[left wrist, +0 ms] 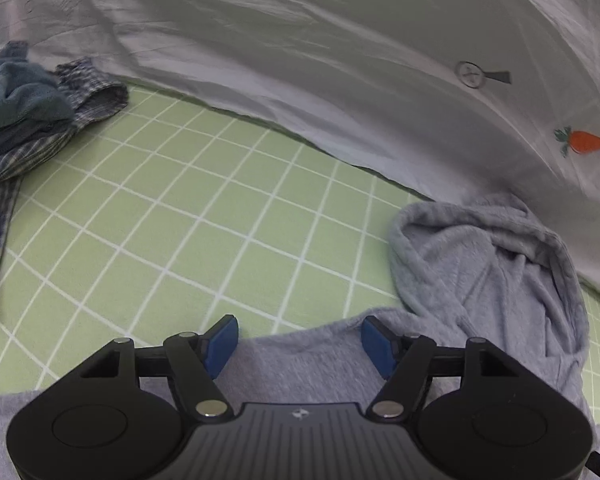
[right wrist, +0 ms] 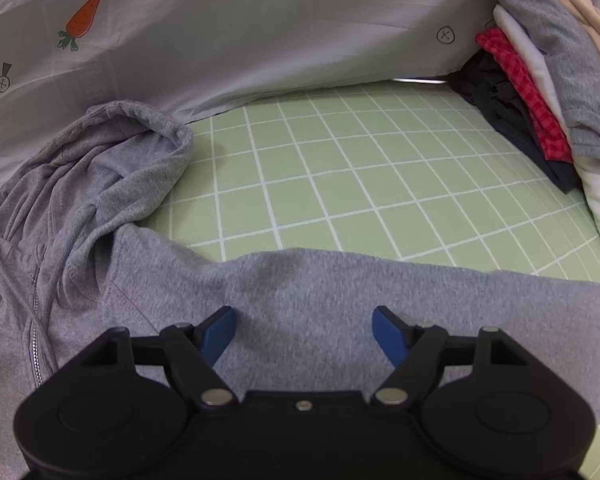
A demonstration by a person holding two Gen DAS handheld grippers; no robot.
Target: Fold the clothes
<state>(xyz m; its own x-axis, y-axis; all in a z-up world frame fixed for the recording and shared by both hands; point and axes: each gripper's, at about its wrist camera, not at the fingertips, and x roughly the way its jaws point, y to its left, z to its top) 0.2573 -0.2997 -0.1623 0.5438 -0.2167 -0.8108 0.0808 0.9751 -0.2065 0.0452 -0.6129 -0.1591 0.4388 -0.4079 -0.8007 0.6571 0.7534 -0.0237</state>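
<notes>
A grey zip hoodie [right wrist: 308, 300] lies spread on the green checked sheet [right wrist: 360, 176], its hood [right wrist: 112, 160] bunched up at the far left against the white cover. My right gripper [right wrist: 304, 336] hovers over a flat sleeve or shoulder part, jaws open, nothing between the blue pads. In the left wrist view the same hoodie [left wrist: 300, 364] lies under my left gripper [left wrist: 300, 344], which is open over the cloth's far edge. The hood [left wrist: 488, 260] sits to its right.
A white cover with carrot prints [left wrist: 340, 60] runs along the back. A heap of blue and checked clothes [left wrist: 28, 120] lies at far left. A stack of folded clothes [right wrist: 540, 80] in grey, red, black and white stands at right.
</notes>
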